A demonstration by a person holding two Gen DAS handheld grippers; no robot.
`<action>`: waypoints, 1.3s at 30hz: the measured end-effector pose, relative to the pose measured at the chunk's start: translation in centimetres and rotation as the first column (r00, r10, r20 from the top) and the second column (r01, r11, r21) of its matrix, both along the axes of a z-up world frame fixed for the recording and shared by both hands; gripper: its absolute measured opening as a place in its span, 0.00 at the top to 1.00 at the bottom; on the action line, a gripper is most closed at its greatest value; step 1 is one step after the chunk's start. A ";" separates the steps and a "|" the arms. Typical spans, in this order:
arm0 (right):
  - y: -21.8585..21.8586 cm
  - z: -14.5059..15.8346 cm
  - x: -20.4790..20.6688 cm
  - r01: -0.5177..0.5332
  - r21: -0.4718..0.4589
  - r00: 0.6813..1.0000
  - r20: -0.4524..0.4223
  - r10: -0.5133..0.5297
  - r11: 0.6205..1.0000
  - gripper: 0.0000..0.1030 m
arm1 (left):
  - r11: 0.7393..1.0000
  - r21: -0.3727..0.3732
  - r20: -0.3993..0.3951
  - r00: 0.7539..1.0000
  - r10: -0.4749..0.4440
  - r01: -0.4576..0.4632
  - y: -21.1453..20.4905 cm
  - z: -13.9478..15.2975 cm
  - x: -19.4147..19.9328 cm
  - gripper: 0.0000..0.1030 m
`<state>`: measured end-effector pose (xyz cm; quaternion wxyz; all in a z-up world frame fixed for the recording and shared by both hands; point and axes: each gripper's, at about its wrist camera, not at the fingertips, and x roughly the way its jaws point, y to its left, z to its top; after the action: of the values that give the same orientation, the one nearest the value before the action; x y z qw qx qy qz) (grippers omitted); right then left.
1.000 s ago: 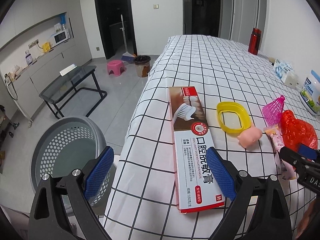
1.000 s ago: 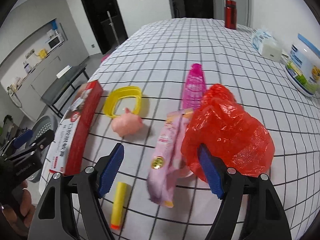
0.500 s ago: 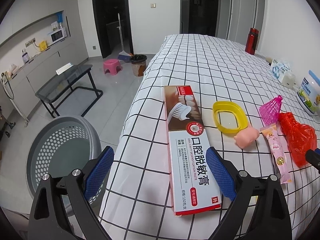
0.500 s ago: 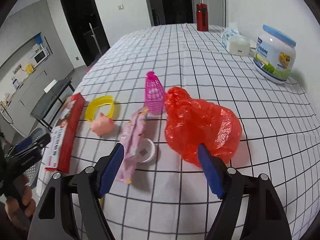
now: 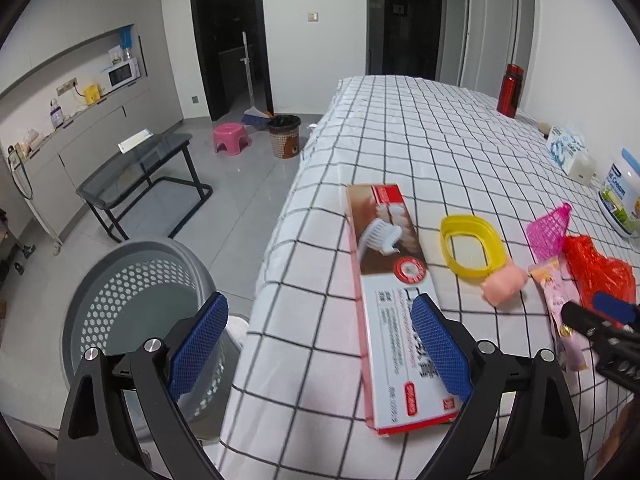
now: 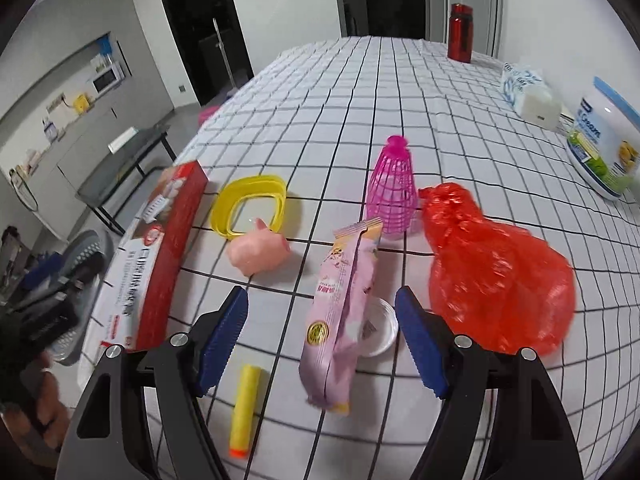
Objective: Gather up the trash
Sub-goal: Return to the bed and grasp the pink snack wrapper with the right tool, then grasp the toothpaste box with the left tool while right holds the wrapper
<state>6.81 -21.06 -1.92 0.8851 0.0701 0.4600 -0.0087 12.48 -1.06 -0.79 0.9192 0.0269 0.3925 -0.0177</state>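
Note:
On the checked table lie a toothpaste box [image 5: 396,300] [image 6: 156,256], a pink snack wrapper [image 6: 344,312] [image 5: 560,312], a crumpled red plastic bag [image 6: 496,276] [image 5: 600,272], a small white cup [image 6: 378,332] under the wrapper, and a yellow foam dart [image 6: 244,412]. My left gripper [image 5: 318,352] is open over the table's left edge, its right finger above the box. My right gripper [image 6: 320,336] is open, its fingers either side of the wrapper's near part. A grey perforated basket [image 5: 132,300] stands on the floor left of the table.
Also on the table are a yellow ring lid [image 6: 250,210], a pink pig toy [image 6: 258,252], a pink mesh cone [image 6: 394,196], a tub [image 6: 606,140], a tissue pack [image 6: 528,92] and a red bottle [image 6: 460,32]. A glass side table [image 5: 136,168] stands on the floor.
My right gripper has moved left and down from the red bag to the pink wrapper. My left gripper has shifted slightly left; the right gripper shows again at its view's right edge.

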 end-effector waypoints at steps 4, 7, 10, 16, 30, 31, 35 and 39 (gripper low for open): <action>-0.2 -1.4 1.1 0.009 -0.025 0.999 -0.036 -0.010 1.000 0.30 | 1.000 -0.012 -0.002 1.000 0.007 -0.007 0.2 0.2 0.6 0.11; -0.6 -2.1 1.5 0.021 -0.034 0.999 -0.047 -0.022 0.999 0.30 | 1.000 -0.001 -0.009 1.000 0.000 0.000 -0.3 -0.1 0.6 0.11; -0.6 -2.6 1.8 0.018 -0.047 0.998 -0.060 -0.021 0.999 0.41 | 1.000 0.002 -0.022 1.000 -0.011 0.011 -0.7 -0.6 0.6 0.11; -0.5 -2.9 1.8 0.004 -0.055 0.998 -0.061 -0.007 0.998 0.63 | 1.000 0.008 -0.044 0.999 -0.029 0.029 -1.6 -1.3 0.7 0.11; -2.0 0.0 -0.7 0.005 0.055 0.999 0.042 -0.008 0.998 0.70 | 0.998 0.009 -0.063 0.996 -0.068 0.069 -3.2 -1.6 0.3 0.11; -2.1 0.1 -1.0 0.004 0.065 0.999 0.050 -0.007 0.998 0.70 | 0.998 0.006 -0.070 0.995 -0.069 0.070 -3.3 -1.7 0.3 0.11; -2.1 0.6 -2.0 0.001 0.090 0.997 0.071 -0.007 0.996 0.70 | 0.998 -0.004 -0.091 0.994 -0.064 0.064 -3.6 -2.2 0.9 0.11; -1.9 0.5 -2.8 -0.008 0.109 0.997 0.075 0.000 0.994 0.70 | 0.998 -0.005 -0.105 0.993 -0.059 0.059 -4.2 -2.7 1.6 0.11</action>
<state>4.04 -23.01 -1.41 0.8967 0.1178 0.4262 0.0208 14.09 -5.26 -3.52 0.8964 0.0365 0.4393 -0.0465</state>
